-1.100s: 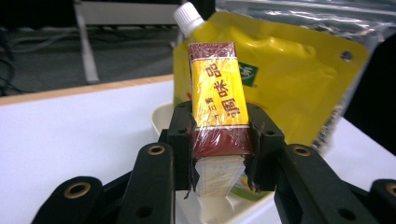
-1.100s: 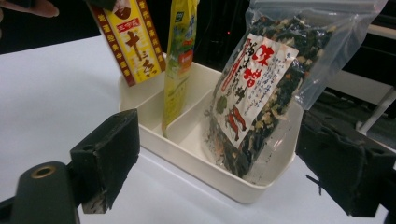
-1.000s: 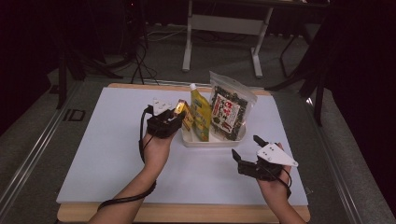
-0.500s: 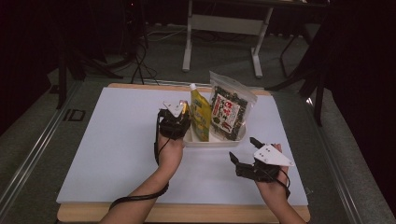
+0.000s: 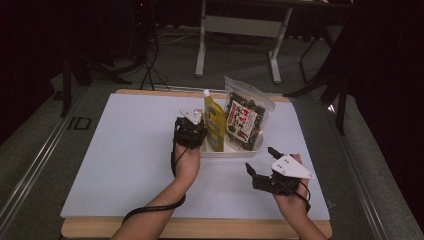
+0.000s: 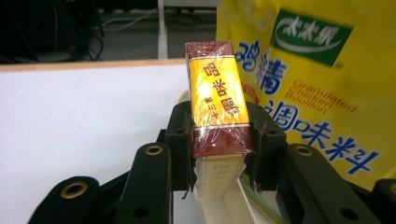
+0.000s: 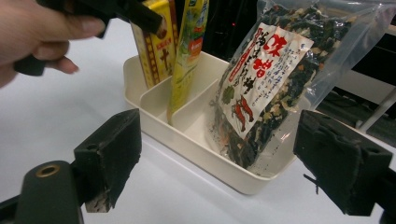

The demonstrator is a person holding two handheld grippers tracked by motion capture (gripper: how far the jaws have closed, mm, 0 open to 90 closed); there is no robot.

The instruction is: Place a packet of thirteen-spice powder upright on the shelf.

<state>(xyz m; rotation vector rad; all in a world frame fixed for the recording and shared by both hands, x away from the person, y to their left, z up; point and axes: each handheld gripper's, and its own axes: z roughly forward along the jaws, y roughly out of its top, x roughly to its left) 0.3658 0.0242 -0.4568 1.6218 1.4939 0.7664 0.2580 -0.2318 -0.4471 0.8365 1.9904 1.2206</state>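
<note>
The box is a slim yellow-and-maroon carton in glossy film, clamped by the left gripper over the left end of the tray near the tabletop's far edge. The cream plastic tray is divided; it holds a yellow pouch and a clear seaweed bag. The right gripper gapes, empty.
</note>
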